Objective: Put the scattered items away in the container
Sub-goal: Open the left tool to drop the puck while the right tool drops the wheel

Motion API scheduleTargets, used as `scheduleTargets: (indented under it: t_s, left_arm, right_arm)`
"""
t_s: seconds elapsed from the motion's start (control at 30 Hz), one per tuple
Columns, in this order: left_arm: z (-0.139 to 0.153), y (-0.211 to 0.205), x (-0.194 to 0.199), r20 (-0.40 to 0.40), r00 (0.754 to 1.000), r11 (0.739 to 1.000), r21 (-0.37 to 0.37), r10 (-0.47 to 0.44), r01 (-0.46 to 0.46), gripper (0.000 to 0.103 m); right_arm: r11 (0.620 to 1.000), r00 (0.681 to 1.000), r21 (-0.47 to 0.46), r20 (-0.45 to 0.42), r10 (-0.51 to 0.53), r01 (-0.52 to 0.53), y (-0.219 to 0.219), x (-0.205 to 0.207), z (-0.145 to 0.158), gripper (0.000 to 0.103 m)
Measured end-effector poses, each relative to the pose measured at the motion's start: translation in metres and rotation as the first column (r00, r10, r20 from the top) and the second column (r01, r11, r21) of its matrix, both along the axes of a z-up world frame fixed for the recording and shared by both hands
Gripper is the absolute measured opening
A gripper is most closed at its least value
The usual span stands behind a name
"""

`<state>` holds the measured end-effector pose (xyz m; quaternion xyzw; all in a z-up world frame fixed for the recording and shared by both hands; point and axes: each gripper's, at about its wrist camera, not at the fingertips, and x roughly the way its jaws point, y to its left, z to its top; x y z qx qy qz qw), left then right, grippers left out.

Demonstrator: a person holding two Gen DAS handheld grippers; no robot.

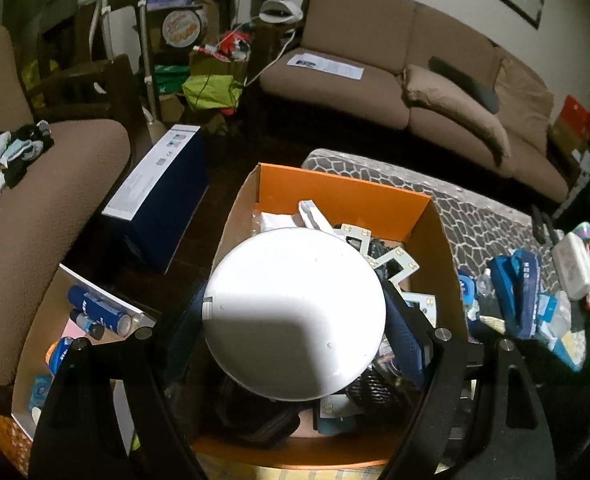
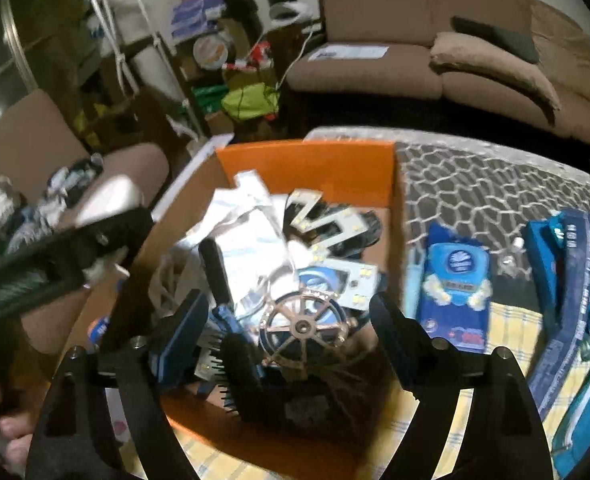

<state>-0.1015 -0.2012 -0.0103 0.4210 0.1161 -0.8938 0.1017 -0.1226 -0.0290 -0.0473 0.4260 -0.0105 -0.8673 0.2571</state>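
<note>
**White dome held over the orange box**

Your left gripper (image 1: 295, 316) has its fingers spread wide and clamped on the rim of the white dome (image 1: 295, 312), a smooth round shade half in shadow, sitting over the near half of the orange box (image 1: 343, 196). The box is already crowded: white LED strips (image 2: 335, 236), a ship's-wheel ornament (image 2: 305, 326), a black brush (image 2: 239, 364), crumpled plastic. Your right gripper (image 2: 291, 328) hangs over the box's near edge, fingers apart, nothing between them. Beyond the box's right wall, a blue wipes pack (image 2: 455, 284) lies on the patterned cloth (image 2: 475, 184), whose far side is bare.
</note>
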Motion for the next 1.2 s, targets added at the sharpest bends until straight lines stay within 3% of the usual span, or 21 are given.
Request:
scheduleTargets:
  t_s: [0.3,0.6,0.73,0.83,1.0,1.2]
  left_arm:
    - [0.003,0.011,0.002,0.000,0.999,0.999,-0.005,-0.040,0.040,0.080]
    - [-0.003,0.026,-0.008,0.066,0.994,0.995,0.041,-0.088,0.086,0.081]
    - [-0.001,0.031,-0.001,0.065,0.997,0.999,0.020,-0.042,0.041,0.099]
    - [0.007,0.039,0.007,0.030,0.998,0.998,0.005,-0.061,0.060,0.101]
    - [0.014,0.043,0.014,0.009,0.998,0.995,0.077,-0.068,0.067,0.101]
    - [0.018,0.052,0.015,0.017,0.994,0.990,0.090,-0.111,0.109,0.101]
  right_arm:
    - [0.998,0.997,0.004,-0.031,-0.065,0.066,0.066,0.023,0.033,0.088]
    - [0.979,0.979,0.018,0.005,-0.204,0.204,0.153,0.044,0.035,0.088]
    - [0.973,0.974,0.044,0.007,-0.228,0.228,0.178,0.052,0.032,0.088]
    - [0.969,0.970,0.052,0.014,-0.244,0.242,0.192,0.053,0.026,0.088]
    - [0.958,0.958,0.065,0.049,-0.283,0.280,0.198,0.031,0.010,0.088]
    - [0.966,0.955,0.065,0.150,-0.256,0.249,0.150,-0.023,-0.027,0.088]
